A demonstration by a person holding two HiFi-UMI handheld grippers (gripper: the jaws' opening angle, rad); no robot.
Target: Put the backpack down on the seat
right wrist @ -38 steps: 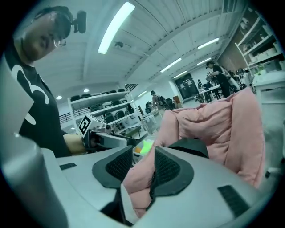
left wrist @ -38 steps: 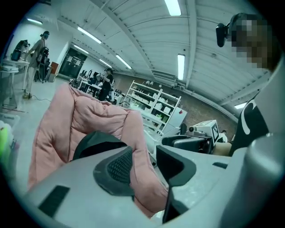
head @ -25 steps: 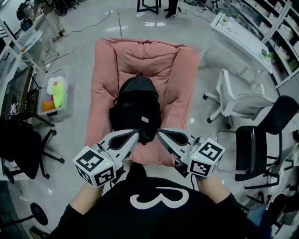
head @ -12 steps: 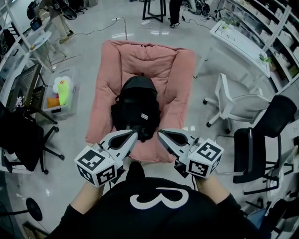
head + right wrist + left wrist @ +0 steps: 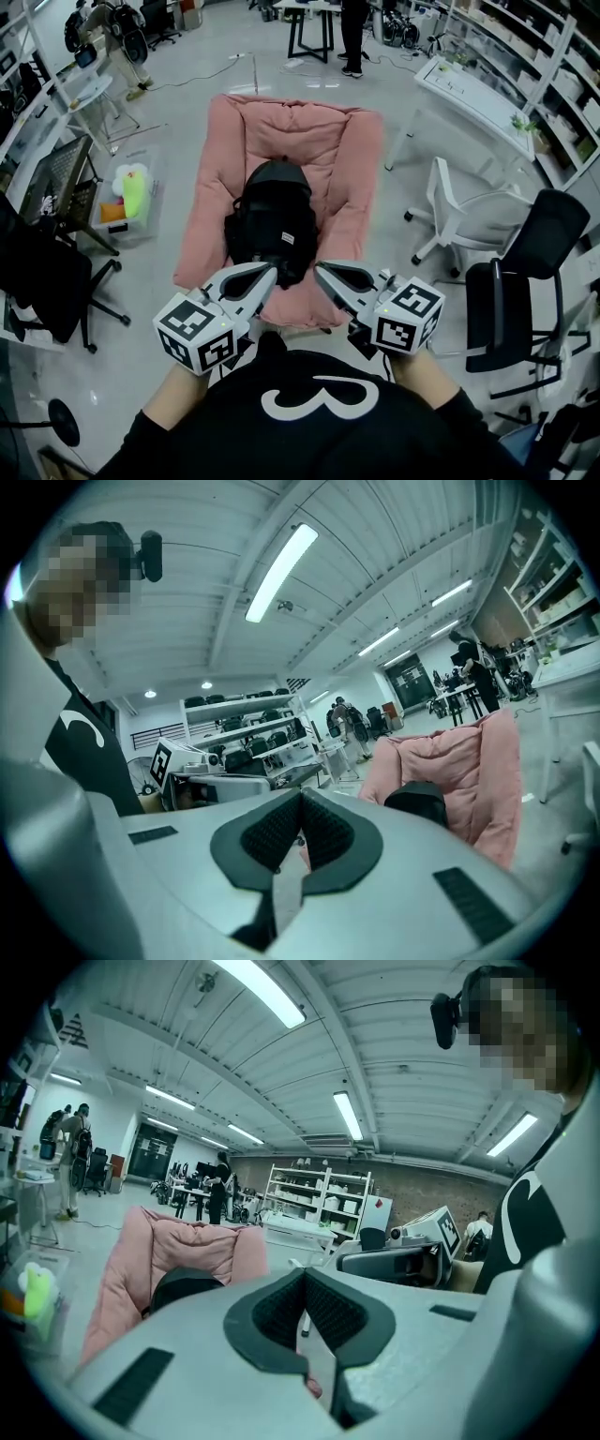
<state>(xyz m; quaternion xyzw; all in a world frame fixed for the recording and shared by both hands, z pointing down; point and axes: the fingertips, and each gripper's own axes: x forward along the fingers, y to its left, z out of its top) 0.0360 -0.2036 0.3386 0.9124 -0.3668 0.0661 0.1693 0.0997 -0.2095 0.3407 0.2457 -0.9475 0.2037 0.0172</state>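
Pink seat [image 5: 309, 141] holds the backpack [image 5: 274, 220] centrally, clear of both side edges.

Head view looks steeply down; 2 gripper views face forward, sharing the pink seat [image 5: 281, 127].

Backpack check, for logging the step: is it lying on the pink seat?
Yes, the black backpack rests in the middle of the pink seat.

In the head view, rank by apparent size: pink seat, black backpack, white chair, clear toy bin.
1. pink seat
2. black backpack and white chair: they look about alike, so not ranked
3. clear toy bin, smallest, though off to the side
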